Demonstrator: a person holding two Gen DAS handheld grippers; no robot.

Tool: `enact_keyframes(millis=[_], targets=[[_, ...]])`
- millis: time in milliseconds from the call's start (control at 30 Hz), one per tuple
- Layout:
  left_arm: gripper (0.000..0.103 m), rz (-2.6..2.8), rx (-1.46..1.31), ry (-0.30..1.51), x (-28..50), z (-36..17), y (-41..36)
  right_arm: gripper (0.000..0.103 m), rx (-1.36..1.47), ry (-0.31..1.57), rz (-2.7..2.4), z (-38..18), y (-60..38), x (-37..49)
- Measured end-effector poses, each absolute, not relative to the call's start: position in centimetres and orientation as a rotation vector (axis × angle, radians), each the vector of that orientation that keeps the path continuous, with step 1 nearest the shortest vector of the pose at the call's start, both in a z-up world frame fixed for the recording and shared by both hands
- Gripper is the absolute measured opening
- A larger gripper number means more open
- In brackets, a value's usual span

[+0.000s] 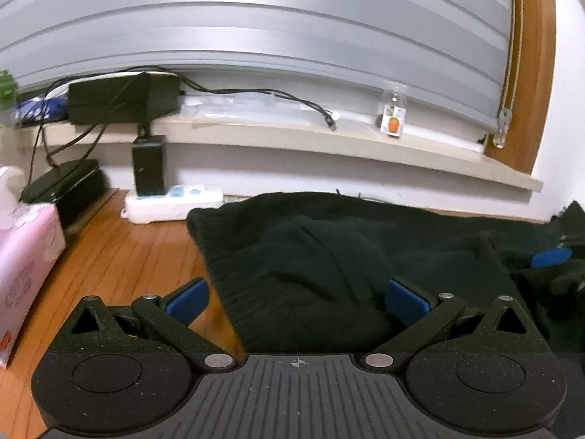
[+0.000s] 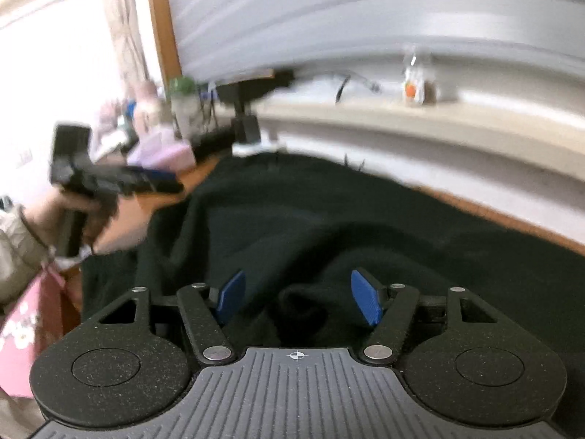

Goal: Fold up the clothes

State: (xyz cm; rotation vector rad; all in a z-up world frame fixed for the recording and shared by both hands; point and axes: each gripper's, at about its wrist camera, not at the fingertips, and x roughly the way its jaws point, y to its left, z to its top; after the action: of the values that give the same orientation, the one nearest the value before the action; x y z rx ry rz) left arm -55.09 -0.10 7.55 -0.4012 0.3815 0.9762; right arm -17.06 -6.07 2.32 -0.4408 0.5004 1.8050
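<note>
Left gripper: the jaws are seen spread wide, their blue pads apart; a raised fold of a dark knitted garment lies between them, the right pad at or against its edge (contact cannot be told), the left pad clear of the cloth above the wooden counter.

Right gripper: the jaws are seen apart, with a rolled lump of the same garment between the blue pads; neither pad is seen pressing on it. No earlier frame being given, only this stance is recorded.

The garment, ribbed and near-black, is spread over the counter from the middle toward 3 o'clock in the left wrist view.

Surroundings, left wrist view: at 9 o'clock a pink patterned tissue box; at 10 o'clock a white power strip bearing a black block adapter, with black cables led up to a black box on the pale windowsill. At 1 o'clock a small clear bottle with an orange label stands on the sill, beneath grey horizontal blinds framed in brown wood.

Right wrist view, 9 o'clock: a hand is seen gripping the other gripper's handle, blurred.
</note>
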Motion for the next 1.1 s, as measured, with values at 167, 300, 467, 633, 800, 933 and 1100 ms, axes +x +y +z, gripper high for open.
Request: enact_keyframes(millis=[167, 300, 467, 633, 800, 933, 1100], targets=[[0.103, 0.937, -0.454, 0.393, -55.2, 6.8, 0.0, 0.037, -0.519, 0.515, 1.763, 1.0, -4.8, -17.6], [0.103, 0.978, -0.439, 0.356, -55.3, 7.2, -0.3, 0.011, -0.402, 0.488, 1.727, 2.0, -5.9, -16.2], [0.103, 0.987, -0.412, 0.348, -55.4, 8.1, -0.9, 0.01, -0.183, 0.414, 1.57, 5.6, -9.6, -12.5], [0.103, 0.99, -0.413, 0.396, -55.4, 7.3, -0.9, 0.014, -0.473, 0.489, 1.455, 1.5, -7.1, -12.3], [0.103, 0.988, -0.446, 0.383, -56.8, 6.6, -1.1, 0.043, -0.458, 0.392, 1.476, 3.5, -6.6, -13.5], [0.103, 0.994, -0.441, 0.379, -57.7, 6.6, -1.9, 0.049, -0.441, 0.342, 1.579, 5.5, -5.0, -16.5], [0.103, 1.01, -0.435, 0.383, -58.9, 6.6, -2.4, 0.051, -0.493, 0.395, 1.821, 4.4, -0.3, -23.3]])
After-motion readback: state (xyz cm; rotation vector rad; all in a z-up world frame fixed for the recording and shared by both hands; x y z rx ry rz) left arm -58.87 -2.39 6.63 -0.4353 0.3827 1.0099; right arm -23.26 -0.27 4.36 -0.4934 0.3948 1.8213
